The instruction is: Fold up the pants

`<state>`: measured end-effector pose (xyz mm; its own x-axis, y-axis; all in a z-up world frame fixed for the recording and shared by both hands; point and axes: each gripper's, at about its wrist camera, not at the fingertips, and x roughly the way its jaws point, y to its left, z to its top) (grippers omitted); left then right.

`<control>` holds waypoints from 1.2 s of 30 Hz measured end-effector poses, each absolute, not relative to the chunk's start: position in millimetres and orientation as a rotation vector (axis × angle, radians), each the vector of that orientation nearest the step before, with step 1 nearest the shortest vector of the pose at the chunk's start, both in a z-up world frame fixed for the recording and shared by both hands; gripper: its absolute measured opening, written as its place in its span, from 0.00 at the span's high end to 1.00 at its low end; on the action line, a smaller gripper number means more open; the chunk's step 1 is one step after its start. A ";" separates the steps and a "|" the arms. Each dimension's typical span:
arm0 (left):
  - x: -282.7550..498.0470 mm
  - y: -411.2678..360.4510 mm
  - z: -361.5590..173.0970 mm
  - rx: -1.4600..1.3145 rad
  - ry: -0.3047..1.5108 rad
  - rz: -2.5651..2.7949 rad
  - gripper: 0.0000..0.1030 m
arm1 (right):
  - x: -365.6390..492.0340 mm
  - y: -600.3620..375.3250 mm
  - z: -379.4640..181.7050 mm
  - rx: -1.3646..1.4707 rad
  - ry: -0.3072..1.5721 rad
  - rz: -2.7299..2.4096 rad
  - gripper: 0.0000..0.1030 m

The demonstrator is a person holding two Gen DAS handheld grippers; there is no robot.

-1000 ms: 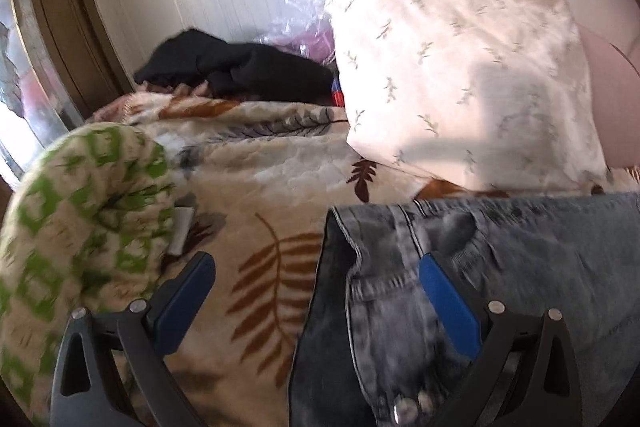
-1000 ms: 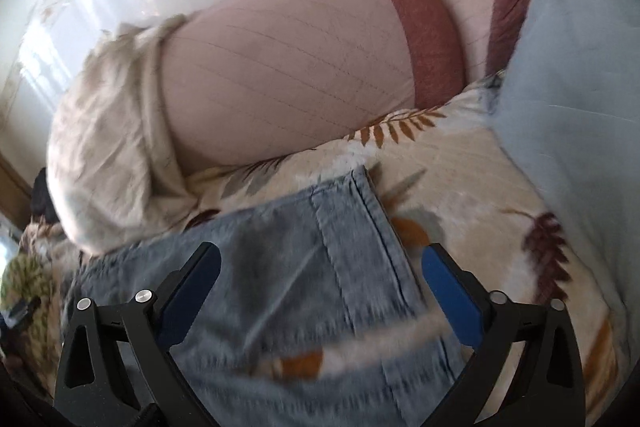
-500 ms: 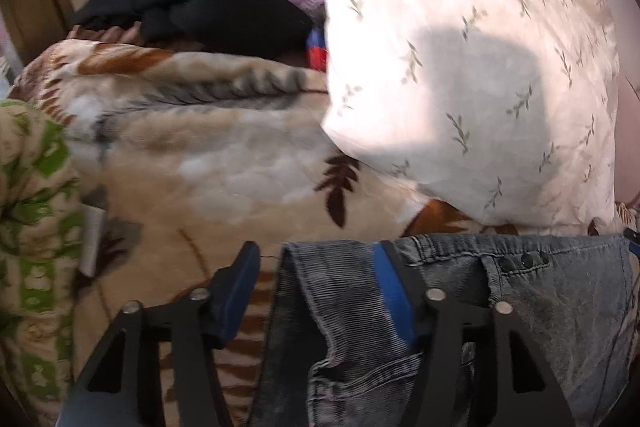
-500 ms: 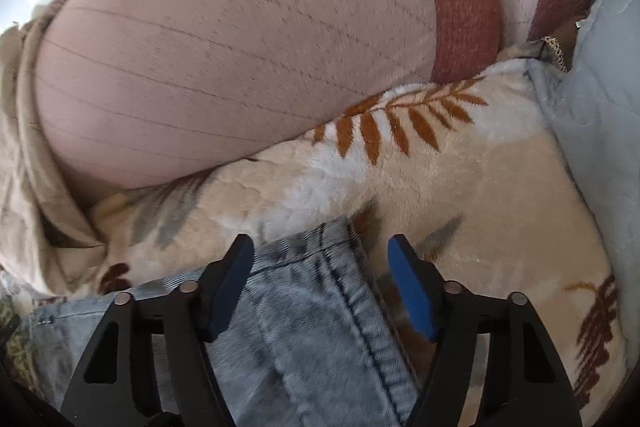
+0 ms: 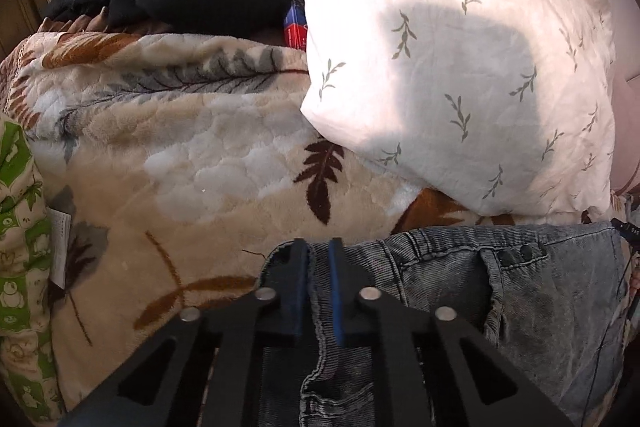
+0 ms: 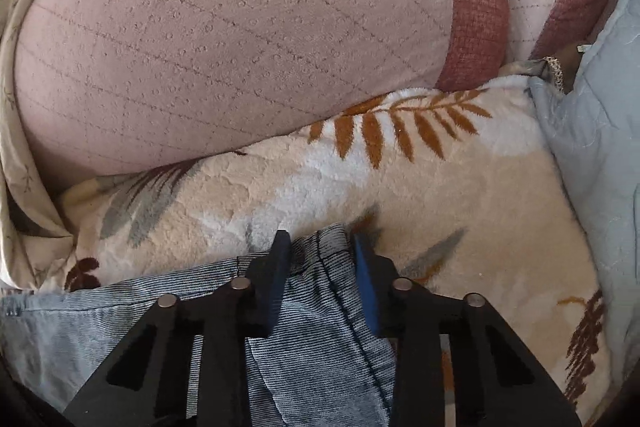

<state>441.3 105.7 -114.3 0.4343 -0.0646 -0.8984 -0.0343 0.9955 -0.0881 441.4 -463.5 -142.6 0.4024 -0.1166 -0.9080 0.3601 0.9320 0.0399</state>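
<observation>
Left claw (image 5: pixel 318 251) closing on pants (image 5: pixel 460 291) waistband corner; right claw (image 6: pixel 320 243) closing on opposite corner. Denim soft, weighty; grip thick seams.

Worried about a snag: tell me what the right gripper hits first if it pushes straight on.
The right gripper is closing on the jeans corner; straight ahead lies the leaf-print blanket, likely first, the pink bolster beyond.

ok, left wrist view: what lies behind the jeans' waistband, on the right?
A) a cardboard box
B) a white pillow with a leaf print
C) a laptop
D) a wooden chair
B: a white pillow with a leaf print rests on the blanket just beyond the jeans.
</observation>
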 end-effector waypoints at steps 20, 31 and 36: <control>402.6 132.1 -65.1 -0.181 1.037 -0.037 0.96 | 400.8 -453.7 -88.0 0.316 1.012 -0.297 0.83; 343.1 140.4 3.5 -0.238 0.916 -0.121 0.99 | 340.2 -470.0 -36.0 0.414 0.919 -0.231 0.83; 311.7 153.8 19.1 -0.252 0.893 -0.130 0.99 | 293.9 -470.4 -23.4 0.457 0.883 -0.180 0.84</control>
<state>311.7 153.8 19.1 0.6217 -0.2161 -0.7528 0.0069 0.9626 -0.2707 293.9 -470.4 -23.4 0.6271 0.0342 -0.7782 0.3365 0.8891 0.3103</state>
